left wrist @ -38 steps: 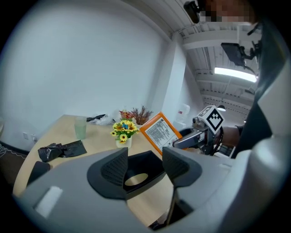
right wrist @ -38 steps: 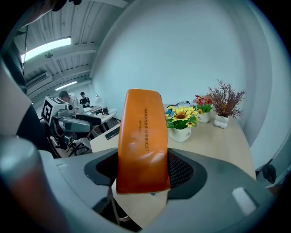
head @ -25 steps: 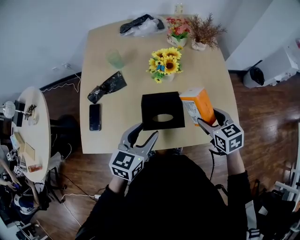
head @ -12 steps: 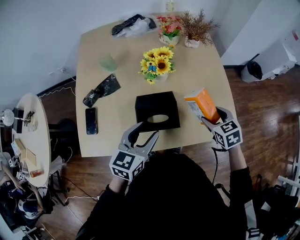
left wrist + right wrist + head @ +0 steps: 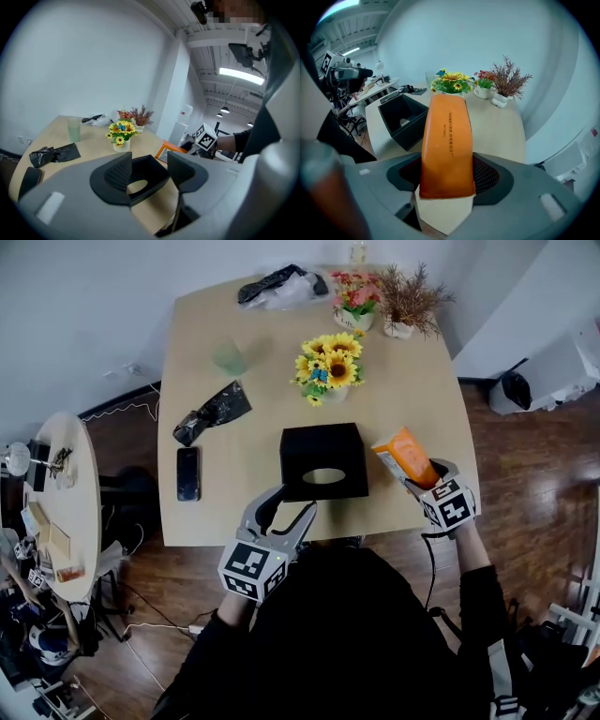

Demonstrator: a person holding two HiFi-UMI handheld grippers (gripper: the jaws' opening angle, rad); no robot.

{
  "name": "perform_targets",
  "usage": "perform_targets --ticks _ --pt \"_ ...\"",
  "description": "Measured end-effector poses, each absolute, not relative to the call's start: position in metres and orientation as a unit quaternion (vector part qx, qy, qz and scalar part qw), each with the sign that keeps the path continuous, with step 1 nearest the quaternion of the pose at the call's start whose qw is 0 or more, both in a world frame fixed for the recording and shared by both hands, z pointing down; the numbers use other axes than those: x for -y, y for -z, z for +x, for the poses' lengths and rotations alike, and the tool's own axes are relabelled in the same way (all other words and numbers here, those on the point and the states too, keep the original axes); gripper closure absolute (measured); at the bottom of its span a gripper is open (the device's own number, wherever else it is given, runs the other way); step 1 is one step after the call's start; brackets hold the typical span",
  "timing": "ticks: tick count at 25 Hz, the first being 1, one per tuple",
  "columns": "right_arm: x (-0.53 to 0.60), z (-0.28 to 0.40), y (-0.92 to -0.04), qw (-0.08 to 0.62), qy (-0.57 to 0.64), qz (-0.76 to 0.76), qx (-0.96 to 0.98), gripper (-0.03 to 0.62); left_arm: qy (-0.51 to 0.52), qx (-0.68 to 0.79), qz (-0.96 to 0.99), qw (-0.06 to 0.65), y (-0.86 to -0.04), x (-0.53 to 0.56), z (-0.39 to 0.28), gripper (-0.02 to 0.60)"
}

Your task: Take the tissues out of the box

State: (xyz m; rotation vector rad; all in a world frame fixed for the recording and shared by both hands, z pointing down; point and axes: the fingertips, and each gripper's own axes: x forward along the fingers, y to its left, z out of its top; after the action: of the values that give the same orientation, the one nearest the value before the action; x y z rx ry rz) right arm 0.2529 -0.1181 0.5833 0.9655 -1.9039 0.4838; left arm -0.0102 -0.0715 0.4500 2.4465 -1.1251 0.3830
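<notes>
A black tissue box (image 5: 323, 460) sits near the table's front edge, its oval opening facing up; it also shows in the left gripper view (image 5: 147, 164) and the right gripper view (image 5: 401, 117). My right gripper (image 5: 419, 482) is shut on an orange tissue pack (image 5: 406, 456), held just right of the box and above the table. In the right gripper view the pack (image 5: 446, 145) fills the gap between the pads of the gripper (image 5: 447, 176). My left gripper (image 5: 292, 504) hangs open and holds nothing, just in front of the box; the box shows between its spread jaws (image 5: 150, 171).
On the wooden table (image 5: 422, 390) stand a sunflower vase (image 5: 328, 371), a green cup (image 5: 228, 357), a phone (image 5: 188, 474), a black bag (image 5: 216, 412) and two plant pots (image 5: 384, 301) at the back. A cluttered round side table (image 5: 66, 502) stands to the left.
The right gripper has drawn the orange pack a little right and toward the front edge, tilting it lower. The left gripper has stayed put and open.
</notes>
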Motion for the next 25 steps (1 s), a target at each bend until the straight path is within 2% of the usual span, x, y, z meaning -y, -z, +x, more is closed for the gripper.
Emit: perform_targets --ticks 12,25 --pt "0.113 0.251 -0.615 0.522 -0.188 0.357 0.752 0.286 -0.138 0.411 0.875 0.214 -0.453 0.07 -0.019 0.36" --pt "0.111 0.254 -0.628 0.542 -0.182 0.342 0.746 0.286 -0.14 0.41 0.874 0.219 -0.453 0.068 -0.021 0.36"
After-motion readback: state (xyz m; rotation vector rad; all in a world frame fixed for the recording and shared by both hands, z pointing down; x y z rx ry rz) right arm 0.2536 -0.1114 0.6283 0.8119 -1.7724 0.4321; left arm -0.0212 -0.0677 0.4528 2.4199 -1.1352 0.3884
